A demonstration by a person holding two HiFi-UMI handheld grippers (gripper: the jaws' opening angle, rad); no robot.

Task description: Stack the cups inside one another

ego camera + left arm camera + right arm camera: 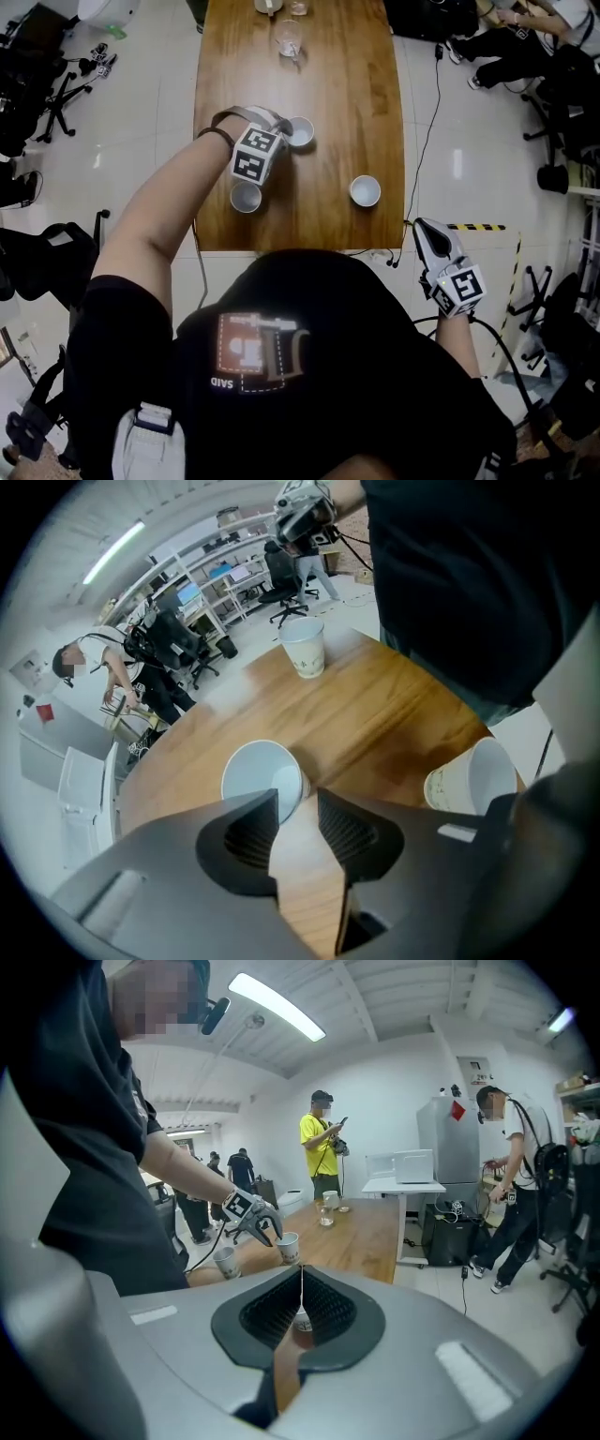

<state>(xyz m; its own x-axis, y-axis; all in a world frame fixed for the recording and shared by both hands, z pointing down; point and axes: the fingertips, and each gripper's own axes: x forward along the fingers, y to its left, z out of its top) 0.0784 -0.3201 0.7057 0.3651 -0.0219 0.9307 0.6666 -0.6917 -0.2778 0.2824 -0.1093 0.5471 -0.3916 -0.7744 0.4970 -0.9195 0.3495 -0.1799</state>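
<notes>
White paper cup [301,132] is sitting mouth-up on the long brown wooden bench [337,94], right at the tips of the left gripper [298,801]. Those jaws are spread wide with just bare wood between them. The cup is a touch beyond the tips, and one jaw covers part of its rim in the left gripper view. A second white paper cup [246,197] stands just on the near side of that gripper. A third white paper cup [366,190] is off to the right, well apart from both. So all three are separate, none nested yet. The right gripper [424,231] hangs off the bench's near right corner, over the pale floor [169,112], jaws pressed together and empty. A clear drinking glass [288,38] stands farther up the bench.
</notes>
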